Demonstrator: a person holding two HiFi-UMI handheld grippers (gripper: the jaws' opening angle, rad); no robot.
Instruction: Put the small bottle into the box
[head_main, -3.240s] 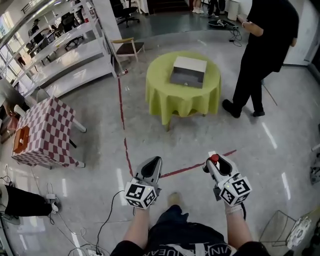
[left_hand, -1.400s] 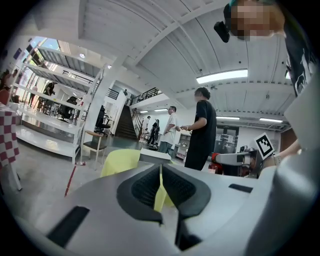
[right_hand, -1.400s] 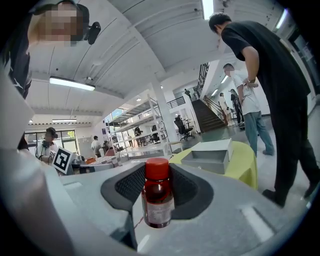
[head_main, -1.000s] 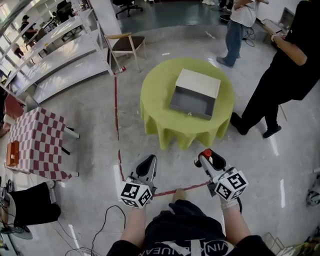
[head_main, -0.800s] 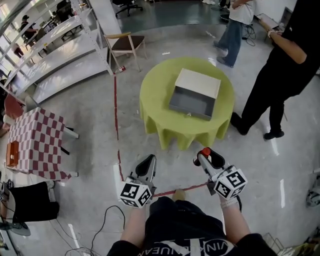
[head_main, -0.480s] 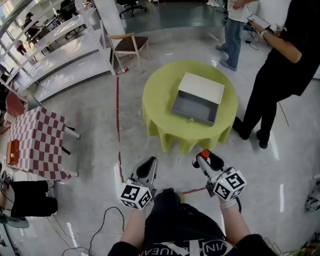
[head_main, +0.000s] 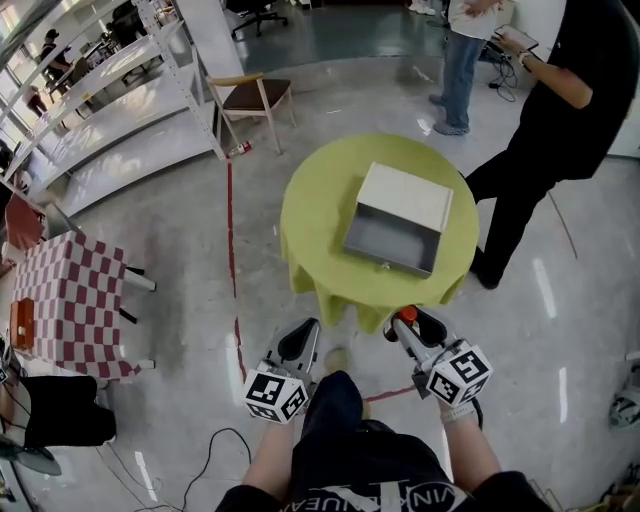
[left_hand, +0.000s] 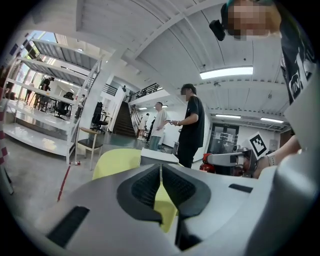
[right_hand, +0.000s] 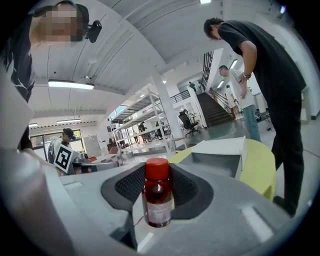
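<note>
A small amber bottle with a red cap (right_hand: 157, 197) stands upright between the pads of my right gripper (right_hand: 157, 181), which is shut on it. In the head view its red cap (head_main: 407, 315) shows at the tip of the right gripper (head_main: 412, 323), just short of the near edge of the round table with a green cloth (head_main: 315, 225). An open grey box (head_main: 392, 238) with a white lid lies on that table, also seen ahead in the right gripper view (right_hand: 220, 155). My left gripper (head_main: 300, 342) is shut and empty, its pads (left_hand: 150, 187) pressed together.
A person in black (head_main: 560, 110) stands at the table's right, another person (head_main: 465, 45) behind it. A chair (head_main: 255, 95) and metal shelving (head_main: 110, 110) are at the far left, a checkered table (head_main: 65, 300) at the left. A red tape line (head_main: 232, 240) runs along the floor.
The green table and box have come closer to both grippers. The right gripper still holds the bottle, the left stays shut. The person in black has shifted beside the table.
</note>
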